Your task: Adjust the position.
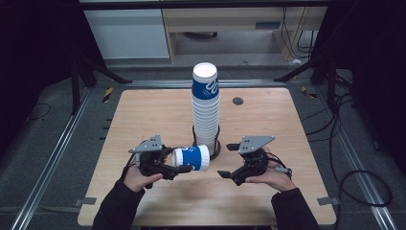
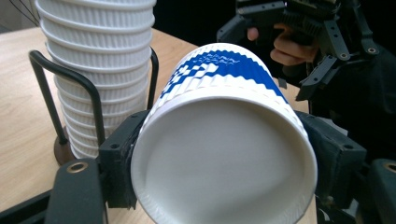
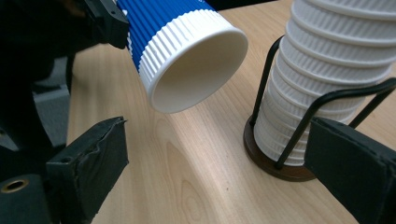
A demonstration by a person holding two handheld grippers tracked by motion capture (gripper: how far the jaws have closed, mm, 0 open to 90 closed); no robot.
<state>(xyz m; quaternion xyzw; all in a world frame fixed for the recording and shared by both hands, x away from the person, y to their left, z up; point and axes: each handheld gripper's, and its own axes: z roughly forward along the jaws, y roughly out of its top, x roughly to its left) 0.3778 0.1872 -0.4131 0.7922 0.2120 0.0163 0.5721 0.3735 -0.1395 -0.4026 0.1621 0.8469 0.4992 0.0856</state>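
While the left claw (image 1: 178,167) is gripping a blue-and-white cup (image 1: 191,158) sideways near the worktop's (image 1: 143,115) front edge, the right claw (image 1: 229,161) is hanging open beside the stacked cups (image 1: 206,112); placing it seems pending.

Wooden table (image 1: 268,124); grey floor (image 1: 48,143)

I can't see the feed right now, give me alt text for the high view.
The left gripper holds a blue-and-white paper cup on its side above the wooden table, mouth toward the open, empty right gripper. Behind them a tall stack of cups stands in a wire holder.
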